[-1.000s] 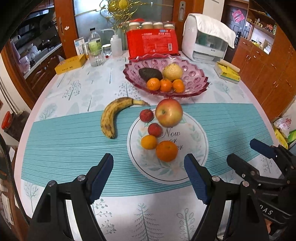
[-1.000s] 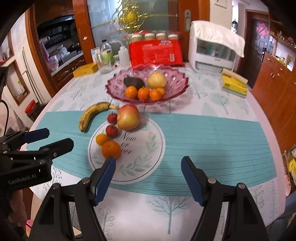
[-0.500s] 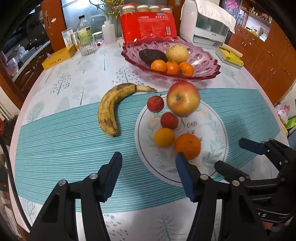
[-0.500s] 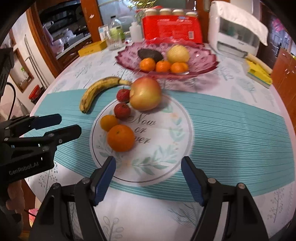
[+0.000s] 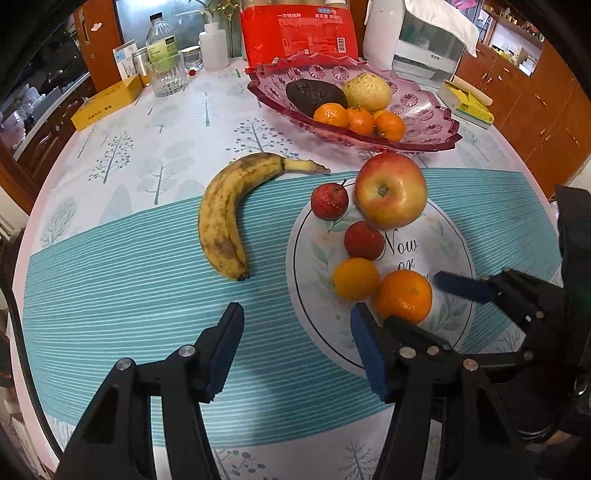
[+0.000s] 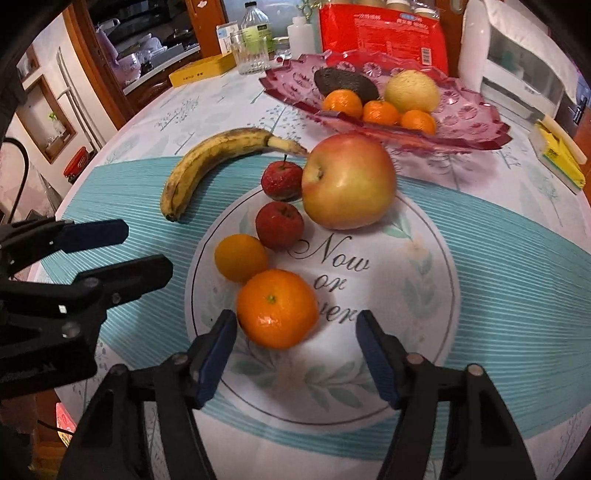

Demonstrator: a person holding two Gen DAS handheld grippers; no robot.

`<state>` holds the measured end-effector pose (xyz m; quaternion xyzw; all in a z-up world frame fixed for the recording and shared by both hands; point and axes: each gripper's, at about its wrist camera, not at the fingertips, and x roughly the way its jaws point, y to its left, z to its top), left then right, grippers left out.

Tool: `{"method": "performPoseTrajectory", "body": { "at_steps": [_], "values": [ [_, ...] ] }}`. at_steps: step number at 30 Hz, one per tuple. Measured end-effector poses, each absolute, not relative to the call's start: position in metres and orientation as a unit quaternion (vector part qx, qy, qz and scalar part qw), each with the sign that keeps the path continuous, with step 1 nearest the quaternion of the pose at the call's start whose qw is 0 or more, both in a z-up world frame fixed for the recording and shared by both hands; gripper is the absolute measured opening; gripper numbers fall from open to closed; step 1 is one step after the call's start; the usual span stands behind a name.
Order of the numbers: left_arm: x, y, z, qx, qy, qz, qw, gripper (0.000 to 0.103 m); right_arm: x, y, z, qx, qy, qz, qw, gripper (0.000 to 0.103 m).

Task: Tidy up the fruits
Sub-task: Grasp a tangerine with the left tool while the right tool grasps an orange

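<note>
- The right gripper (image 6: 295, 354) points steeply down over the near part of the round printed mat (image 6: 417, 321); its jaws are closing, the pads not yet on anything, and the large orange (image 6: 276, 308) sits just ahead of the tips, nearer the left pad.
- The left gripper (image 5: 297, 350) hangs to its left over the teal striped cloth (image 5: 118, 280), jaws part open and empty; bare cloth lies under and ahead of it.
- In the right wrist view, the left gripper's dark fingers (image 6: 92, 230) stand close on the left side, well short of the orange; right of the right gripper the mat and cloth are free.
- The large orange is bright, dimpled, with a small green stem scar on top, and touches the small orange (image 6: 241, 257) just beyond it.
- Farther on lie two red berries (image 6: 279, 225), one behind the other, and a big red-yellow apple (image 6: 348, 181) at the mat's far edge.
- A spotted banana (image 5: 225, 214) lies ahead of the left gripper, off the mat.
- Beyond the apple stands the pink glass bowl (image 6: 476, 122) with an avocado, a pale round fruit and three small oranges.
- At the table's far edge are a red packet (image 5: 297, 31), a glass and bottles.
</note>
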<state>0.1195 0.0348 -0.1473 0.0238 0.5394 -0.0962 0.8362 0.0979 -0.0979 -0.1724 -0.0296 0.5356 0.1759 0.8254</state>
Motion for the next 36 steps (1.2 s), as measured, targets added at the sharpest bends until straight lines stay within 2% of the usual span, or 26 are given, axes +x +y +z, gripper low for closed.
{"method": "performPoseTrajectory", "body": {
  "at_steps": [2,5,14,21,25,36],
  "values": [
    [0.122,0.033,-0.149,0.023,0.541,-0.100,0.835,0.059,0.098,-0.097,-0.173,-0.019,0.535,0.195,0.822,0.047],
    [0.125,0.028,-0.152,0.025,0.544,-0.107,0.832,0.059,0.098,-0.096,-0.172,-0.021,0.534,0.201,0.821,0.045],
    [0.137,0.004,-0.162,0.020,0.551,-0.130,0.824,0.058,0.098,-0.129,-0.165,0.010,0.524,0.171,0.834,0.044],
    [0.149,-0.008,-0.178,0.001,0.571,-0.138,0.809,0.040,0.093,-0.147,-0.163,0.022,0.523,0.152,0.838,0.044],
    [0.151,-0.012,-0.182,-0.002,0.572,-0.133,0.809,0.034,0.091,-0.154,-0.163,0.026,0.523,0.145,0.839,0.044],
    [0.147,-0.007,-0.179,-0.015,0.568,-0.124,0.813,0.033,0.085,-0.156,-0.158,0.028,0.520,0.146,0.841,0.044]
  ]
}}
